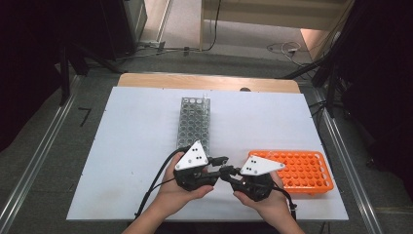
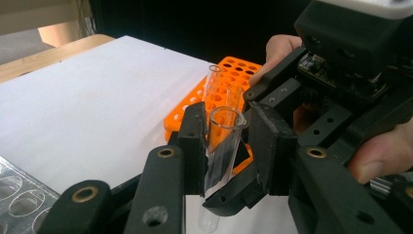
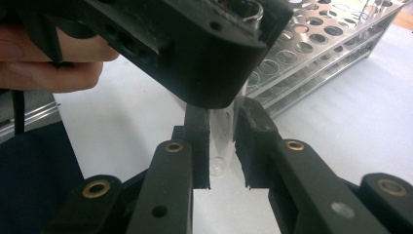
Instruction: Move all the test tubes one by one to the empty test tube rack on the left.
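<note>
Two grippers meet at the table's six o'clock, the left gripper (image 1: 220, 161) clamped on a clear test tube (image 2: 221, 146) held upright while the right gripper (image 3: 222, 146) closes around its lower end, seemingly for a handover.

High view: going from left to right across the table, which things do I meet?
Metal rack → left gripper → right gripper → orange rack, all on the white table. The two grippers meet near the middle.
</note>
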A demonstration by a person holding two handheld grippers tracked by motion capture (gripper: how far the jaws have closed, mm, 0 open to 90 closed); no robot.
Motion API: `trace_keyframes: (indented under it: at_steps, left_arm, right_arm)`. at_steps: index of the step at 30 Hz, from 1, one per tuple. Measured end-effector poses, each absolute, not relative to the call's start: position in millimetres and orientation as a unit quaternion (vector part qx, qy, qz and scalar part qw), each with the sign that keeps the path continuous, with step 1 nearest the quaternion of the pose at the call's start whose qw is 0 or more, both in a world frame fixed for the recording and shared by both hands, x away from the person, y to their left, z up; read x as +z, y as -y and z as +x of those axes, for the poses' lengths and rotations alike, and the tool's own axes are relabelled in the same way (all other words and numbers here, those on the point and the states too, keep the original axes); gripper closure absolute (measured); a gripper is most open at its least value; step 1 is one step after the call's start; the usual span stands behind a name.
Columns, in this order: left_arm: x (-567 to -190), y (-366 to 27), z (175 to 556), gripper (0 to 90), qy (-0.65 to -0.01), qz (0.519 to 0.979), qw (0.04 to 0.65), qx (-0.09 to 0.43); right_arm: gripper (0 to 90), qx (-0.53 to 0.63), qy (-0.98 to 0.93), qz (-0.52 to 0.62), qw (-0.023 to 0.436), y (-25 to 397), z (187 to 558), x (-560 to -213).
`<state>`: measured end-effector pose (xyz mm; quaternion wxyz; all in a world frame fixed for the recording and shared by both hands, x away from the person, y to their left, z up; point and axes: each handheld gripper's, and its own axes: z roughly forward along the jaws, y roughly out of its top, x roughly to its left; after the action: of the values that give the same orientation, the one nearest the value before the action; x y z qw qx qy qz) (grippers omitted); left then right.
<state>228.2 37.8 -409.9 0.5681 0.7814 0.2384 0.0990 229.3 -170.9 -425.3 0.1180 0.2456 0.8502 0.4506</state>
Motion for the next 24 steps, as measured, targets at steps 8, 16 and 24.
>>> trace_keyframes:
  at_steps: [8, 16, 24]
  left_arm:
    - [-409.3, -39.0, 228.4, 73.0, -0.239, 0.778, 0.571, 0.102]
    - [-409.2, -39.8, 228.9, 74.5, -0.241, 0.778, 0.57, 0.106]
    - [-408.2, -41.4, 229.3, 74.9, -0.241, 0.775, 0.575, 0.104]
  right_arm:
    - [74.1, 0.451, -0.851, 0.243, 0.116, 170.4, 228.9, -425.5]
    - [74.1, 0.451, -0.851, 0.244, 0.116, 170.5, 229.0, -425.6]
    - [71.4, 0.458, -0.849, 0.244, 0.104, 172.3, 230.0, -425.2]
